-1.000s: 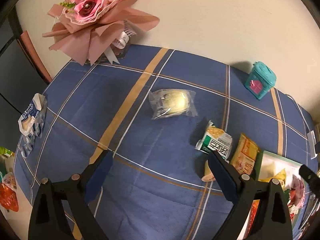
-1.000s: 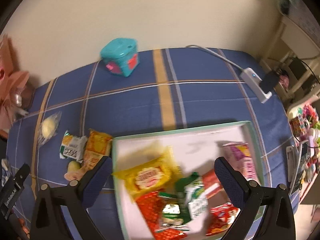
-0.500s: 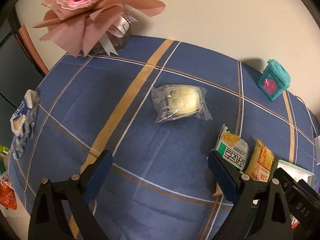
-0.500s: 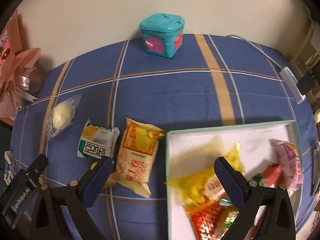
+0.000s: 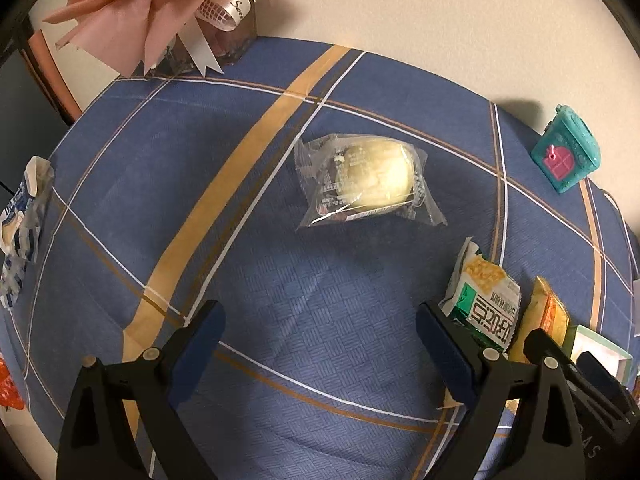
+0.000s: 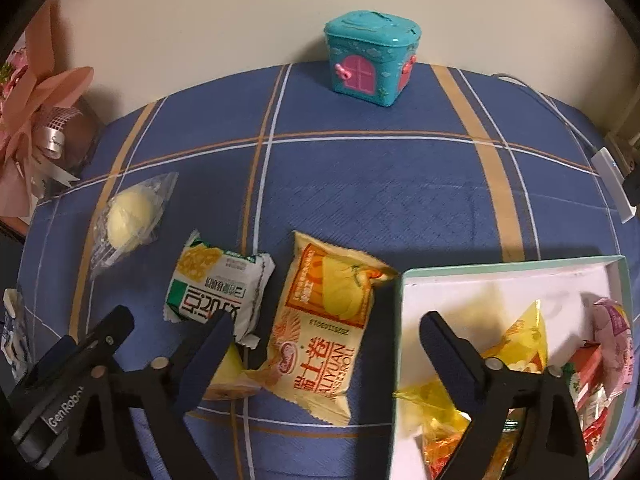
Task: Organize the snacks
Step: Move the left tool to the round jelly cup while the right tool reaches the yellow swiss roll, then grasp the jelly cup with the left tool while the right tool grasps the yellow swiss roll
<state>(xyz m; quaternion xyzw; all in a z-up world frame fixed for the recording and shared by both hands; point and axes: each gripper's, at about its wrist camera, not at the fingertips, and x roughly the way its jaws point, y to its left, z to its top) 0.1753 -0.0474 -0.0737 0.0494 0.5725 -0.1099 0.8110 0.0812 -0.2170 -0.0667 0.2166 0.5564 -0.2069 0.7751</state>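
Note:
A pale bun in a clear wrapper (image 5: 368, 180) lies on the blue plaid cloth, ahead of my left gripper (image 5: 320, 316), which is open and empty. To its right lie a green-and-white pack (image 5: 484, 304) and an orange-yellow pack (image 5: 548, 320). My right gripper (image 6: 326, 324) hovers over the orange-yellow pack (image 6: 340, 280), its jaws closing with the pack between them and the pads clear of it. Beside that pack are the green-and-white pack (image 6: 220, 280), a small yellow pack (image 6: 228, 376) and the bun (image 6: 128, 216). The white tray (image 6: 500, 270) on the right holds several snacks.
A teal house-shaped box (image 6: 372, 64) stands at the back by the wall. A pink bouquet (image 5: 180, 0) fills the back left corner. A blue-and-white packet (image 5: 24, 216) lies at the cloth's left edge. A white adapter (image 6: 616, 184) sits at the right edge.
My right gripper has swung left from above the tray to above the loose packs, and its jaws have narrowed a little. My left gripper has sunk closer to the bun.

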